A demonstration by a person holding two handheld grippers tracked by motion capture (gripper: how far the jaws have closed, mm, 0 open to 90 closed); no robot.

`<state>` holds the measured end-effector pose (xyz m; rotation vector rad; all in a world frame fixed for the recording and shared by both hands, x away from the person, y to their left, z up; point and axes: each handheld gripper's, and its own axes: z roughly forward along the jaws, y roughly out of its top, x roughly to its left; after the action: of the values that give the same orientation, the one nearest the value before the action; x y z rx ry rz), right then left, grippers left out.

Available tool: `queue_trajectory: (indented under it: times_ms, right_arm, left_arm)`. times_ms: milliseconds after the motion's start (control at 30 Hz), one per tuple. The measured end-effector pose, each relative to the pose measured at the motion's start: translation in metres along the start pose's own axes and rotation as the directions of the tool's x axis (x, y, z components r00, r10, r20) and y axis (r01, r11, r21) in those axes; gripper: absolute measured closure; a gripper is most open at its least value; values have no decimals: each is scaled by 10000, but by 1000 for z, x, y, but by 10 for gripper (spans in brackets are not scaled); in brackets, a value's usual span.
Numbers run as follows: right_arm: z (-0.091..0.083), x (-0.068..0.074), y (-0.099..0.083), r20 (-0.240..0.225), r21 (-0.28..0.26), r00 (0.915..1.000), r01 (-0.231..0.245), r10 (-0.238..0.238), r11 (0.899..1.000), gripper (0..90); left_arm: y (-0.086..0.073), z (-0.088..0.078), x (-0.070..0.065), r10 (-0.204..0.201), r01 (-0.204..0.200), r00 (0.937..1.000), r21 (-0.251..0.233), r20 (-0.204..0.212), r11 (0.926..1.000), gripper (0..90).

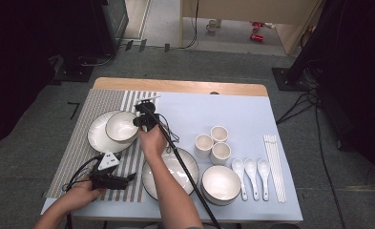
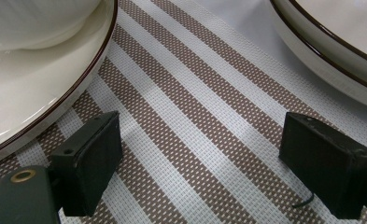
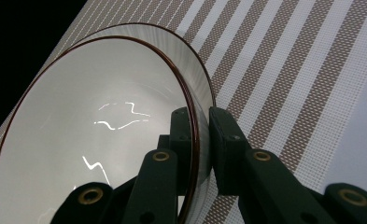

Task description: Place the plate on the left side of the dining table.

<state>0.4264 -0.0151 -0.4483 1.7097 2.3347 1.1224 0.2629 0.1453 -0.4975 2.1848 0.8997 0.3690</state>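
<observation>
Bowl (image 3: 92,126) sits on the plate (image 1: 97,136) at the placemat's (image 2: 190,116) far left, its rim pinched by the right gripper (image 3: 201,140) (presumably for steadying), while the left gripper (image 2: 200,163) rests wide, holding nothing.

Three cups (image 1: 213,142), three spoons (image 1: 250,171), chopsticks (image 1: 275,164), striped placemat (image 1: 78,138), near bowl (image 1: 221,184)

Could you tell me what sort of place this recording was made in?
Probably a lab or studio set up for table-setting recordings, not a home: the table stands on grey carpet with loose cables and black equipment stands, and matching white bowls, cups and spoons lie in neat groups.
</observation>
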Motion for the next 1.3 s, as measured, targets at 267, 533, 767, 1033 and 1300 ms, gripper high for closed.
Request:
queue_trajectory:
  times_ms: [267,533,767,1033,1300]
  right_arm:
    - [1,-1,0,-102,35,9998,144,-144,9999,797]
    - [-1,-2,0,-266,15,9985,475,-475,9989,756]
    - [-6,-1,2,-327,-270,9937,1062,-1070,9940,689]
    - [-13,-1,3,-736,-353,9893,1234,-1257,9917,604]
    - [-21,-2,0,-986,-701,9798,1677,-1741,9833,561]
  left_arm:
    - [0,0,0,-3,3,10000,-3,2,10000,131]
    - [0,0,0,-12,12,10000,-10,9,10000,130]
    - [0,0,0,6,-6,10000,-3,-3,10000,130]
    - [0,0,0,-26,26,10000,-26,3,10000,131]
    - [0,0,0,-7,7,10000,-11,2,10000,131]
